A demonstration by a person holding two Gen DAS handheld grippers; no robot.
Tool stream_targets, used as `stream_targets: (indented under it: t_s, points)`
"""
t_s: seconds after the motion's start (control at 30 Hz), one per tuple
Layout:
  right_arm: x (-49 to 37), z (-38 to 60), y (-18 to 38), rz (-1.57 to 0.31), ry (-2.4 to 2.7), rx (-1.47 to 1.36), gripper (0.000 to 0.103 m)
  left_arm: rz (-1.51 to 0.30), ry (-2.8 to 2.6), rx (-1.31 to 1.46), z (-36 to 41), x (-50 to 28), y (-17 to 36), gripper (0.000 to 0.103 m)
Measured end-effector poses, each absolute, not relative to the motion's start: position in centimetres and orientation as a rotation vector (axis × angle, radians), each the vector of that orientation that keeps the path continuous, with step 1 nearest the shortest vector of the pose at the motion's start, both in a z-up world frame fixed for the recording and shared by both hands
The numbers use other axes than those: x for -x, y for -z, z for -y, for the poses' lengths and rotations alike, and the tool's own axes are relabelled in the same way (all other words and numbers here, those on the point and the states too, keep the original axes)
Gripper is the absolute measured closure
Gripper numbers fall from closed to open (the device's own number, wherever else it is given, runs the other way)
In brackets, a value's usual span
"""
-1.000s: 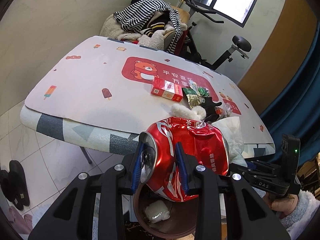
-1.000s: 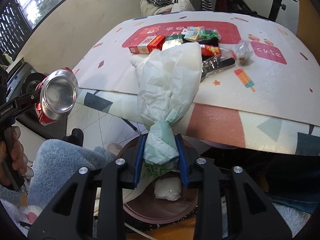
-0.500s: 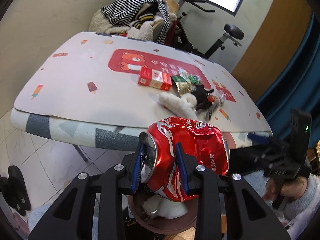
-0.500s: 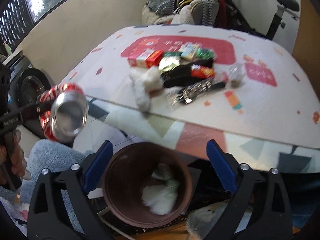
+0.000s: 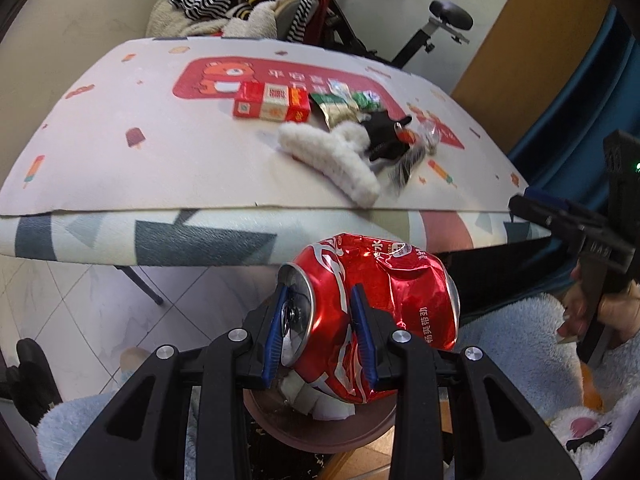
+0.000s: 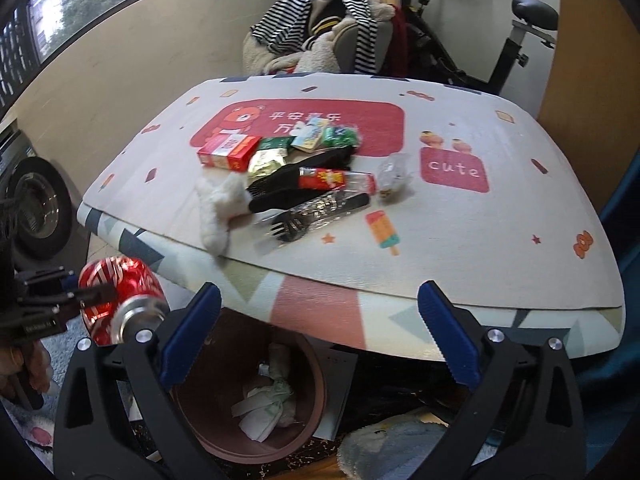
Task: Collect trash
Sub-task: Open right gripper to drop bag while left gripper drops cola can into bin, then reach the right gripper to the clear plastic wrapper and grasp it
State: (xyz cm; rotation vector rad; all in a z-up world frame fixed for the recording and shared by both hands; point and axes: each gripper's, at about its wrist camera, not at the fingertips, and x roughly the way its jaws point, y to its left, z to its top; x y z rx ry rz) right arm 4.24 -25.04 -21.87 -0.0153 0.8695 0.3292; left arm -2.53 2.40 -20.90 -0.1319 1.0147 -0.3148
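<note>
Left gripper (image 5: 320,332) clamps crushed can (image 5: 376,312) at its lid end, directly above bin (image 5: 320,436). Can is light, dented, slick; the rim grip looks adequate. Right gripper (image 6: 320,336) empty, jaws opening.

Left tongs (image 5: 320,332): black arms, blue pads, clamped on a red can (image 5: 372,320) with white script and silver ends. Below it, brown bin (image 6: 308,412) with white and pale green paper. Right tongs (image 6: 316,336): same black and blue. Beyond them, tabletop (image 6: 460,232): white mat, red bear panel, popsicle prints, grey and pink triangle edge. Red box (image 6: 228,152), green wrappers (image 6: 340,136), white fluff (image 6: 218,212), striped clothes (image 6: 320,12) behind.
</note>
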Motion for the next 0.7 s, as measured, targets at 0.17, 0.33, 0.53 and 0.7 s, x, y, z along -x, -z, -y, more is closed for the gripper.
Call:
stream_targets:
  t_s: [0.17,0.33,0.53,0.7]
  points:
    - [-4.3,26.0,22.0,-0.87,-0.315,0.006,0.006,-1.043,0.34,0.13,-1.6,2.3,21.7,0.07]
    - [-4.4,26.5,22.3,-0.878,-0.306,0.001,0.006,-1.026,0.346,0.154,-1.6,2.0,21.5,0.035]
    - [-4.7,26.6,22.8,-0.895,-0.301,0.0,0.006,-0.988,0.285,0.168,-3.0,1.0,20.3,0.024]
    - [-5.1,27.0,23.2,-0.911,-0.292,-0.017,0.006,-0.954,0.216,0.204,-5.2,-0.1,19.0,0.022]
